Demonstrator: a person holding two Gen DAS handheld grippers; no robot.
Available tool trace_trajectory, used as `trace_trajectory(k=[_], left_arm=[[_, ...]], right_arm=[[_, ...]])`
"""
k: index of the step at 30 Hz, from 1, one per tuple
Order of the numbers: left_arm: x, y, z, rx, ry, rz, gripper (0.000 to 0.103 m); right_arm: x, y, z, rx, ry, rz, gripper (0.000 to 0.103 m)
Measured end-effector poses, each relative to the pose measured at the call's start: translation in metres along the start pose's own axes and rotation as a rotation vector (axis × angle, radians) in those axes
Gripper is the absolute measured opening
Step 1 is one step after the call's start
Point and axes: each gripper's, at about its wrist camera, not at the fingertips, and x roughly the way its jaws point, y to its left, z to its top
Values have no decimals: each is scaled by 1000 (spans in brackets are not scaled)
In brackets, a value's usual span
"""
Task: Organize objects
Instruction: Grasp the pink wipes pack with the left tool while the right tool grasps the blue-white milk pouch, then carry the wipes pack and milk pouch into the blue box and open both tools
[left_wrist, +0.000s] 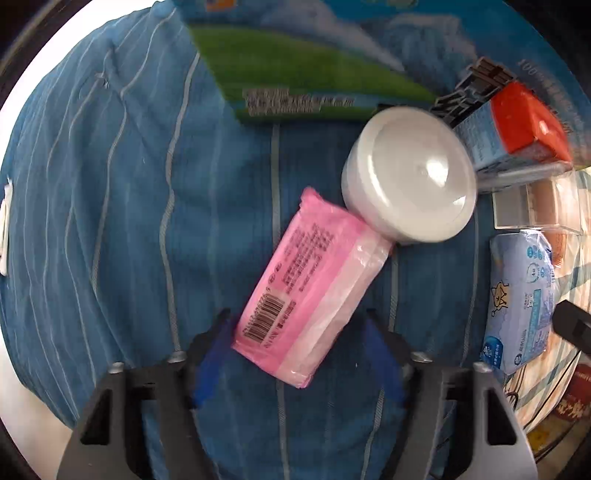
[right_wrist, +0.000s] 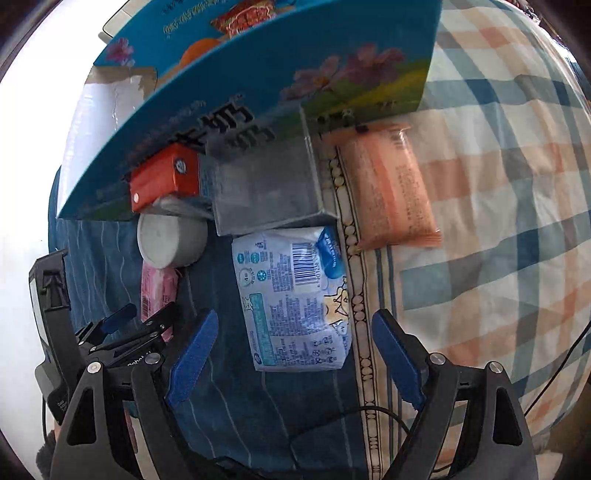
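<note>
Left claw (left_wrist: 295, 354) is hovering open astride the pink wipes pack (left_wrist: 310, 288) lying on the blue blanket (left_wrist: 129, 221), seemingly mid-pickup, needing to drop and close next.

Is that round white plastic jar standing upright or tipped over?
Tipped. The round white plastic jar leans on its side on the blue striped cloth, resting against the pink wrapped packet.

I see a bed: blue striped blanket (left_wrist: 110, 203) beside plaid sheet (right_wrist: 498, 184). On the blanket: 1 pink packet (left_wrist: 306, 288), 1 white jar (left_wrist: 410, 173), 1 blue wipes pack (right_wrist: 295, 299). On the sheet: 1 orange packet (right_wrist: 388, 188).
</note>
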Motion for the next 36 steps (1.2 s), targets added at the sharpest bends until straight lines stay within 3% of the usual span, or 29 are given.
trace_trajectory(k=[3, 7, 9, 11, 15, 19, 25, 29, 32, 36], left_arm=[[-2, 10, -8, -118, 31, -86, 50], [-3, 11, -20, -197, 59, -91, 46], [-4, 6, -21, -184, 55, -60, 46], [-5, 1, -21, -165, 44, -33, 45], [-12, -2, -30, -139, 28, -36, 43], [-24, -4, -53, -128, 24, -51, 43], [-66, -12, -86, -112, -23, -100, 42], [-111, -18, -97, -107, -99, -144, 42], [-155, -19, -89, -108, -187, -167, 42], [-208, -31, -78, -98, -300, -157, 42]], right_arm=[[13, 7, -4, -9, 33, -22, 88], [27, 15, -11, -34, 94, -67, 87], [34, 17, -16, -51, 127, -119, 80], [39, 17, -21, -71, 150, -187, 65], [30, 13, -35, -97, 145, -208, 51], [10, 6, -56, -119, 175, -177, 42], [-40, -14, -88, -75, 201, -83, 41], [-88, -20, -100, -52, 188, -8, 41], [-129, -23, -101, -38, 150, 51, 41], [-178, -7, -58, -25, 91, 89, 41]])
